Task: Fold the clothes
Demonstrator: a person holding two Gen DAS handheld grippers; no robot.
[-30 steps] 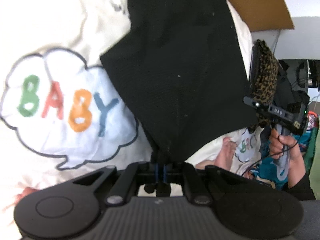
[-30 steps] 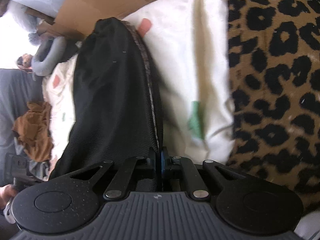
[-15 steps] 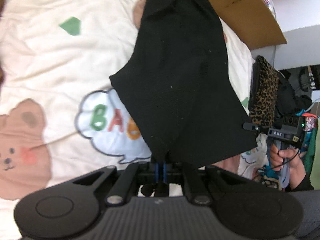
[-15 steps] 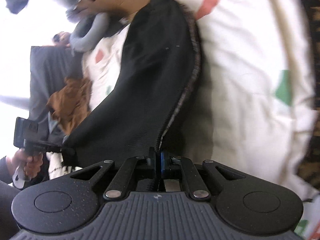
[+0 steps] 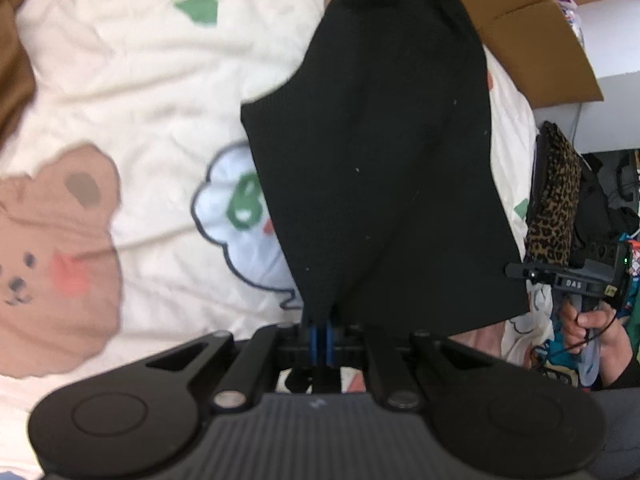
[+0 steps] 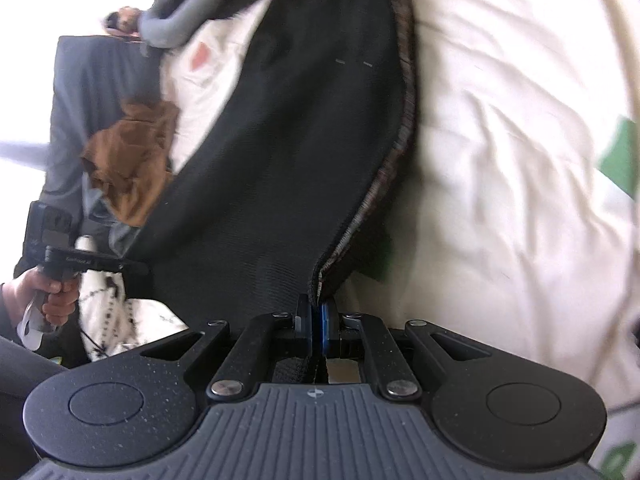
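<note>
Left hand-held gripper [image 5: 320, 330], blue-padded, clamped on one corner of a black knitted fabric garment [image 5: 384, 152]; right hand-held gripper [image 6: 316, 322] clamped on the opposite corner along a grey-ribbed edge. The garment hangs stretched between the two, lifted above a cream bedsheet printed with a brown bear and a speech cloud [image 5: 120, 92] (lettering partly hidden). Beyond lie a leopard-print cloth [image 5: 554, 196], a crumpled brown garment [image 6: 130, 160] and a brown cardboard box [image 5: 532, 36].

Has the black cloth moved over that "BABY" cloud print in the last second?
Yes. The black cloth has slid left across the cloud print, hiding all but its first letter; both grippers are shut on it.
</note>
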